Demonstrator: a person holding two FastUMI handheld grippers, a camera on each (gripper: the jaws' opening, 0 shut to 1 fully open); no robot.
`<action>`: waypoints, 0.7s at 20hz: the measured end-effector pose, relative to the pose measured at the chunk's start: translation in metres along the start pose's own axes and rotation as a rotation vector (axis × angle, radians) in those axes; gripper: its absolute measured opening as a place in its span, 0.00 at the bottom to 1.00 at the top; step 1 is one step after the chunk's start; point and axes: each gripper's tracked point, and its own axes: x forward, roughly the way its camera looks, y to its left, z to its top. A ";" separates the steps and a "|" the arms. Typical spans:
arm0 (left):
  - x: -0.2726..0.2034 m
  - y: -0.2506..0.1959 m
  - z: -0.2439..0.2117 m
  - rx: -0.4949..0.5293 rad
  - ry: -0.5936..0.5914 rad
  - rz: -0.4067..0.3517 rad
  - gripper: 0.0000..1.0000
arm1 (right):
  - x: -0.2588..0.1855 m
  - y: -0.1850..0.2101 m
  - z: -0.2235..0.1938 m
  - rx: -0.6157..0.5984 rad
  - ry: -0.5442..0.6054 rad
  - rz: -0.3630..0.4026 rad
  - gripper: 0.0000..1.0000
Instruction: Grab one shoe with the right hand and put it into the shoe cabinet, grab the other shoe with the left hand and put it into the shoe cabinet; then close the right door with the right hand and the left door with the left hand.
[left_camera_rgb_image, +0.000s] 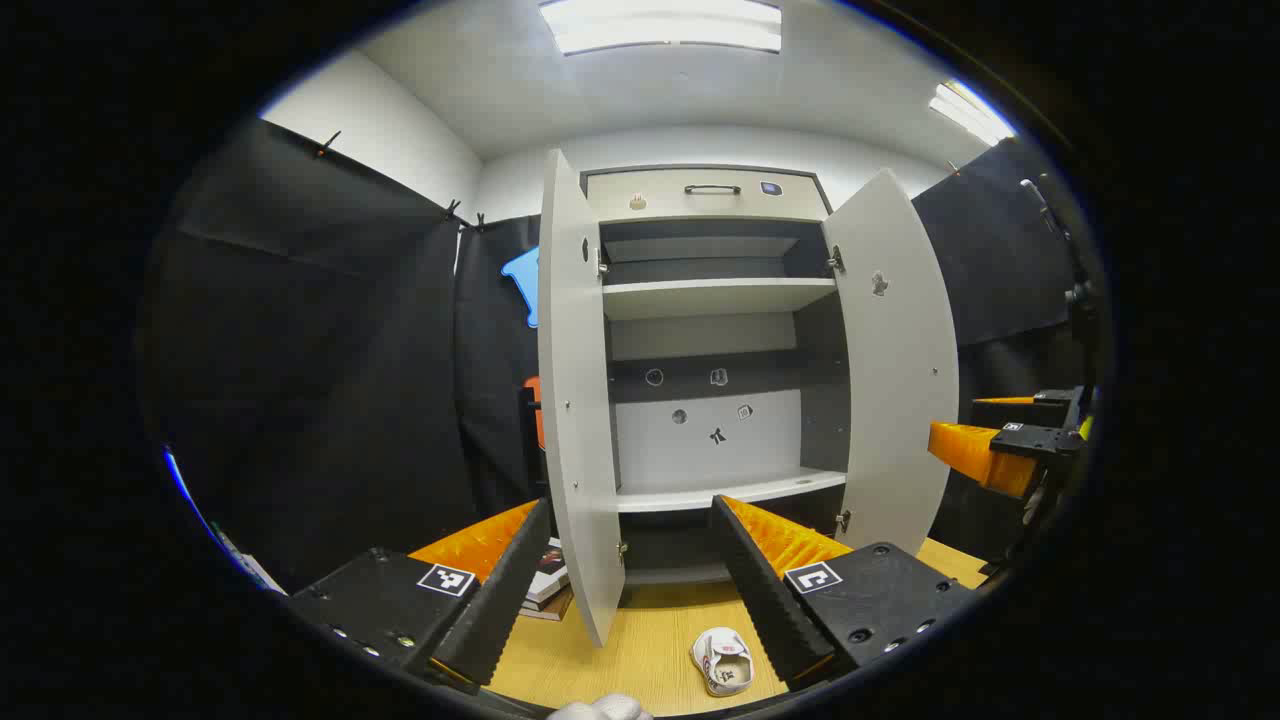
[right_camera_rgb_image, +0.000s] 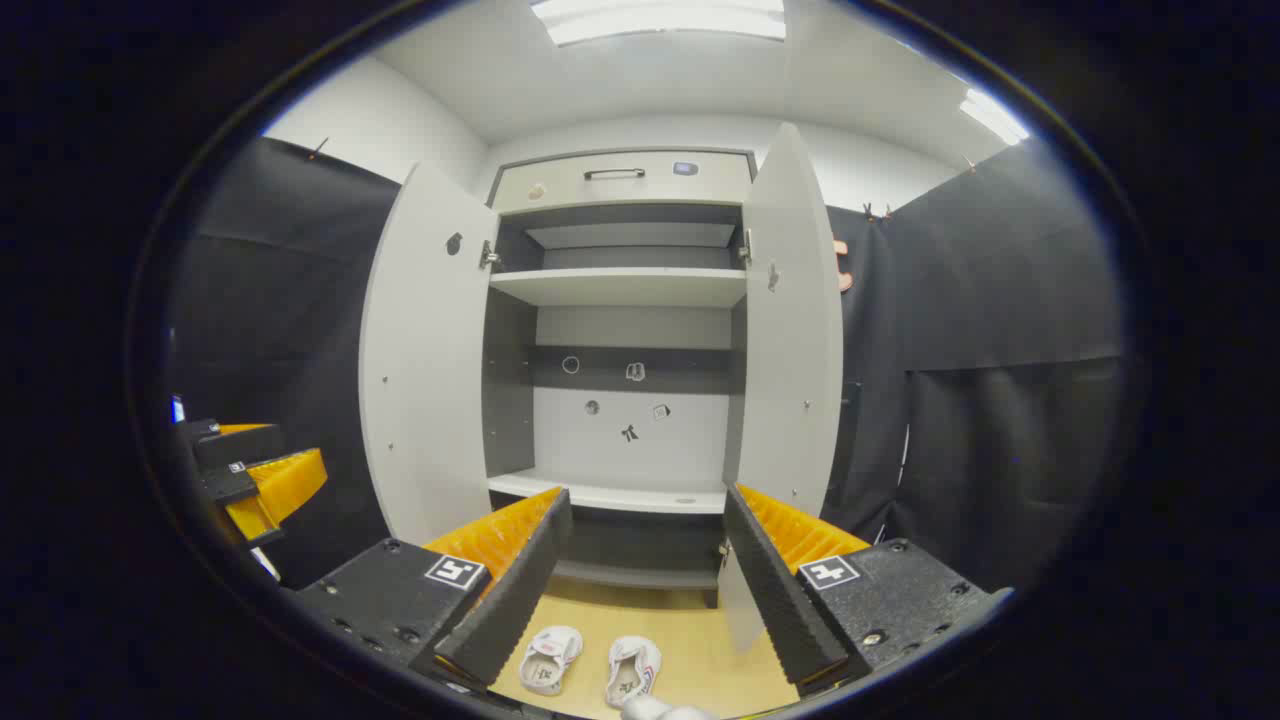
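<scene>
The shoe cabinet (right_camera_rgb_image: 620, 330) stands tall and flat-panelled in pale matte board, both doors swung wide: the left door (right_camera_rgb_image: 425, 350) and the right door (right_camera_rgb_image: 790, 330) each show a smooth inner face with small hinges at the edge. Inside, plain shelves (right_camera_rgb_image: 620, 285) lie bare against a grey back panel dotted with small stickers. A drawer with a slim dark handle (right_camera_rgb_image: 614, 173) caps the top. On the wood-grain floor (right_camera_rgb_image: 690, 640) before the cabinet lie two small white shoes, soft and rounded, side by side: one shoe (right_camera_rgb_image: 551, 659) on the left, the other shoe (right_camera_rgb_image: 633, 670) just beside it. The right tongs (right_camera_rgb_image: 645, 560) hang open above them, ridged fingers spread, holding nothing. The left tongs (left_camera_rgb_image: 630, 570) gape likewise, empty, straddling the left door's edge in their view.
</scene>
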 end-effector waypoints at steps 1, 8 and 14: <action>0.000 0.001 -0.003 0.001 0.003 0.001 0.96 | 0.001 0.001 0.000 -0.002 -0.001 0.004 0.99; 0.001 0.003 -0.007 0.012 0.007 0.005 0.96 | 0.001 0.002 -0.004 0.001 0.010 0.004 0.99; 0.003 0.002 -0.010 0.011 0.010 0.000 0.96 | 0.004 0.002 -0.016 -0.012 0.040 -0.001 0.99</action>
